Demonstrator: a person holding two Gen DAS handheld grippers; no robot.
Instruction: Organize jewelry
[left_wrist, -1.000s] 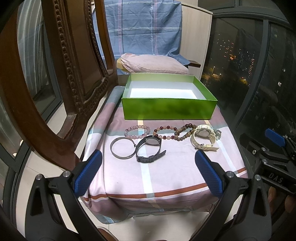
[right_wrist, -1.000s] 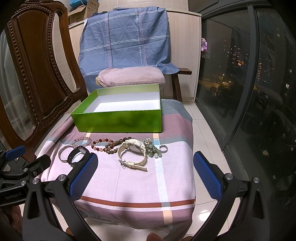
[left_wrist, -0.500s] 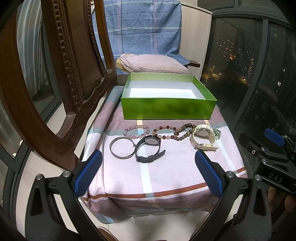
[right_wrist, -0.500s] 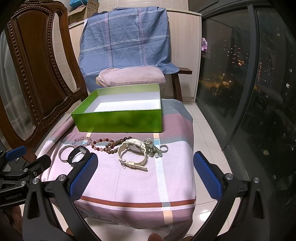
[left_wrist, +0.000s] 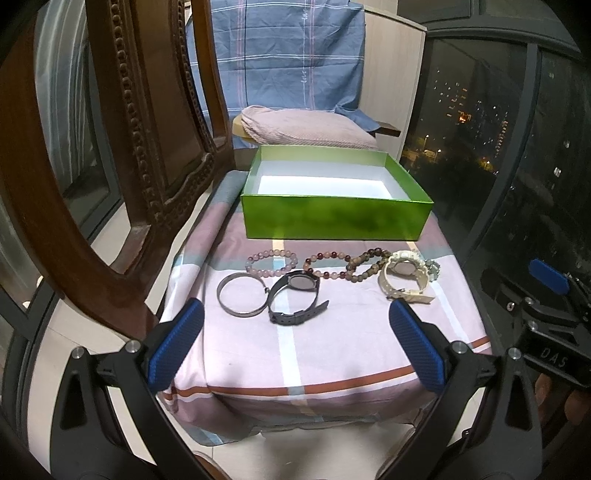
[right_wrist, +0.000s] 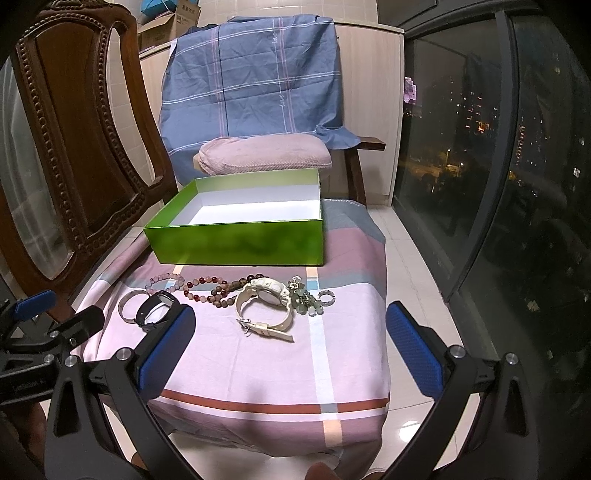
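An open green box (left_wrist: 334, 218) (right_wrist: 236, 243) with a white inside stands at the back of a cloth-covered stool. In front of it lie a silver bangle (left_wrist: 240, 297), a black watch (left_wrist: 297, 297), a pink bead bracelet (left_wrist: 271, 260), a red bead bracelet (left_wrist: 327, 264), a brown bead bracelet (left_wrist: 365, 264), a cream watch (left_wrist: 404, 275) (right_wrist: 266, 302) and a green charm bracelet (right_wrist: 308, 299). My left gripper (left_wrist: 295, 345) is open and empty, near the front edge. My right gripper (right_wrist: 290, 349) is open and empty, also near the front edge.
A carved wooden chair back (left_wrist: 122, 147) rises close on the left. Behind the box are a pink cushion (right_wrist: 264, 153) and a blue checked cloth (right_wrist: 255, 85). A dark glass window (right_wrist: 517, 166) runs along the right. Tiled floor lies below the stool.
Both grippers have edged slightly; the jewelry and the box have not moved. Both grippers stay open.
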